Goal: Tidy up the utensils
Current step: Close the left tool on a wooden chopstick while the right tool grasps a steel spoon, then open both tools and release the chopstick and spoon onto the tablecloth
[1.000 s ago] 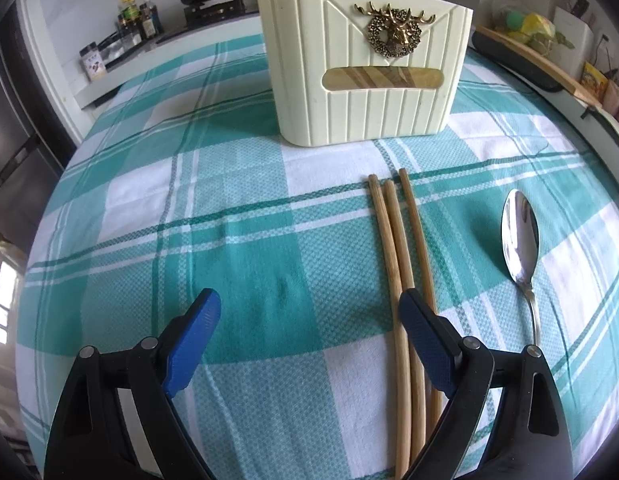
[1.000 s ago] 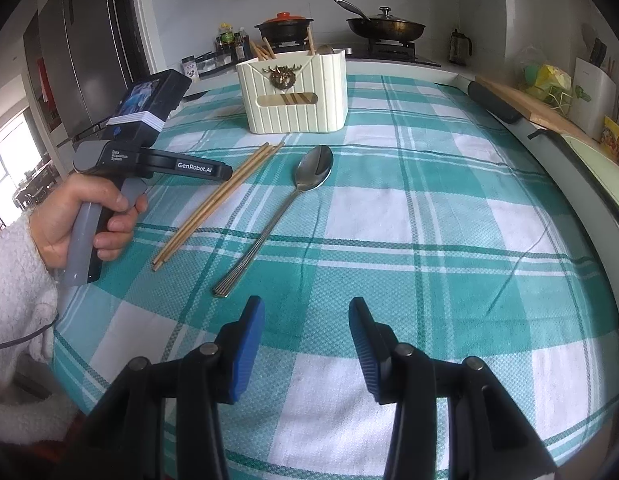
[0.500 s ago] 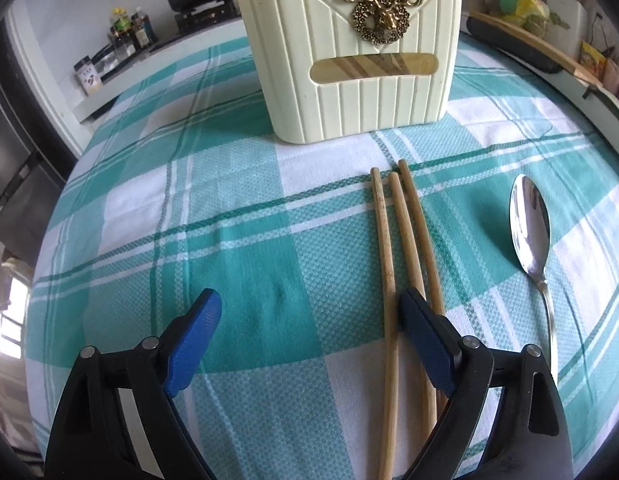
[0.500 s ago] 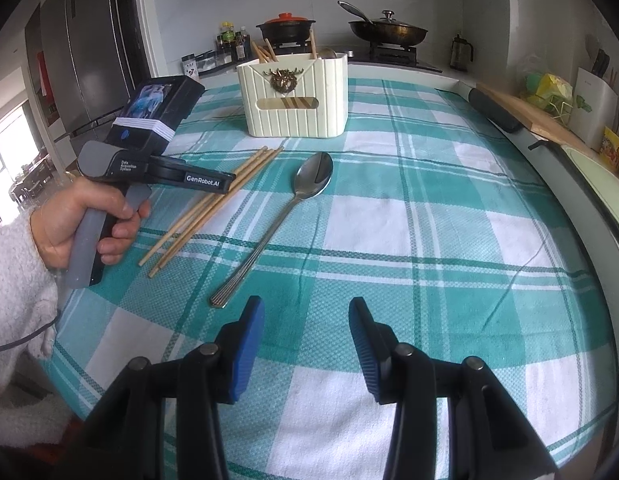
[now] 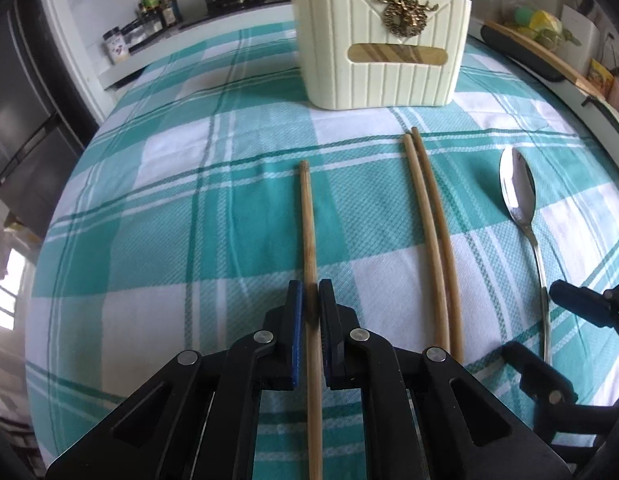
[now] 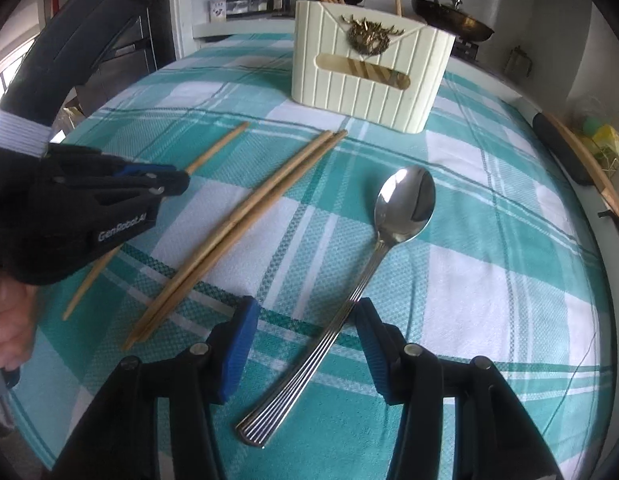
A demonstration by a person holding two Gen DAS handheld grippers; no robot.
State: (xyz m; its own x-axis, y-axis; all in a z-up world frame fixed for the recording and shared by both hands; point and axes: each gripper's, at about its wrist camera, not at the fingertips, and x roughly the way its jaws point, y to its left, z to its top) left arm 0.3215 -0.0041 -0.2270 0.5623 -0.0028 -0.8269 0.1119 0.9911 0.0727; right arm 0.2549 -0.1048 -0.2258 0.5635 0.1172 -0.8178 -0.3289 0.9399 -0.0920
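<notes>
My left gripper [image 5: 308, 312] has glossy black linkage arms with round silver rivets and blue pads on its fingers [image 5: 295, 320]. From the other camera, its black body carries white "GenRobot.AI" lettering, and a white ribbed band wraps the dark housing above. My right gripper [image 6: 299, 344] has the same build: black arms, silver rivets, thick blue pads [image 6: 239, 344].

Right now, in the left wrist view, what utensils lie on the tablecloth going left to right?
Single chopstick clamped in the left hand-held gripper → pair of chopsticks → spoon.
</notes>
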